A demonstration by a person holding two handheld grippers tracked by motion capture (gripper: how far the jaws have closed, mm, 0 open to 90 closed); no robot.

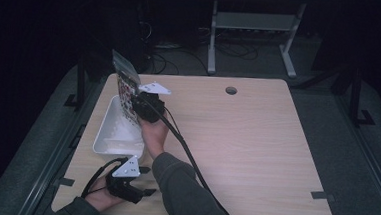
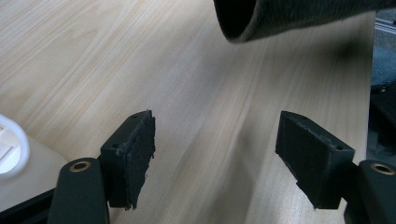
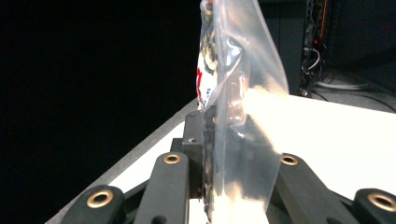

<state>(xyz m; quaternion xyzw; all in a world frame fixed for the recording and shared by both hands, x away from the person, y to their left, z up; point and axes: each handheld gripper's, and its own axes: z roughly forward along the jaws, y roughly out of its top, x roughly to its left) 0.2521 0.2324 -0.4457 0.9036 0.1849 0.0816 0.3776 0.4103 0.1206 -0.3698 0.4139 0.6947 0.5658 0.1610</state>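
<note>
Two grippers in play. Right gripper (image 1: 147, 106) has its fingers (image 3: 170, 186) clamped on a clear bag (image 1: 125, 83), held upright above the far end of the white tray (image 1: 108, 132) at the surface's (image 1: 246, 141) left edge. Left gripper (image 1: 126, 183) rests near the front edge, fingers (image 2: 133, 156) spread wide, holding nothing. My read: pickup done, placing into the tray not yet done. High view gives bag-to-tray relation; right gripper view shows the grip on the bag's lower edge; left gripper view shows a tray corner (image 2: 11, 154) beside it.
</note>
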